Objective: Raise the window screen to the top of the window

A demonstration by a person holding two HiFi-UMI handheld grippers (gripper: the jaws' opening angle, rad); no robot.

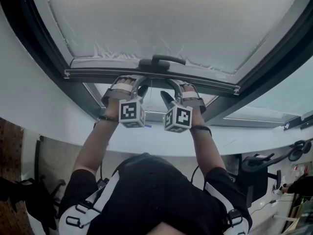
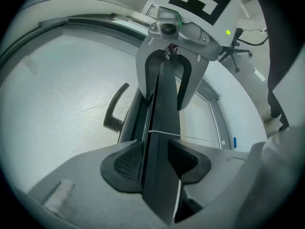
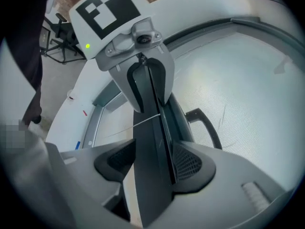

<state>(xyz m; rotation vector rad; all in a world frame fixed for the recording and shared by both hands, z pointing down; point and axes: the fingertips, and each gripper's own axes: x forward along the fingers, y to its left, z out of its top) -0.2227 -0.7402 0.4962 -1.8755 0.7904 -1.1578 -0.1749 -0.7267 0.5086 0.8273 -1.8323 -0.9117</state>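
The window screen's pale mesh (image 1: 171, 18) ends in a dark bottom bar (image 1: 205, 82) with a black handle (image 1: 161, 60) at its middle. Both grippers reach up to that bar, just below the handle. My left gripper (image 1: 139, 84) is shut on the bar, its pads (image 2: 119, 163) pressing on either side of the bar (image 2: 162, 128). My right gripper (image 1: 171, 89) straddles the bar (image 3: 152, 142) right beside it, jaws spread wide and open, pads (image 3: 190, 163) not clamping. Each gripper view shows the other gripper facing it, and the handle (image 2: 114, 111) (image 3: 205, 125) beyond.
A dark window frame (image 1: 29, 38) surrounds the screen, with a white sill (image 1: 58, 126) under it. A thin white cord (image 2: 195, 138) runs off the bar. An office chair (image 1: 264, 165) stands at the lower right, and another person (image 1: 299, 187) is at the far right edge.
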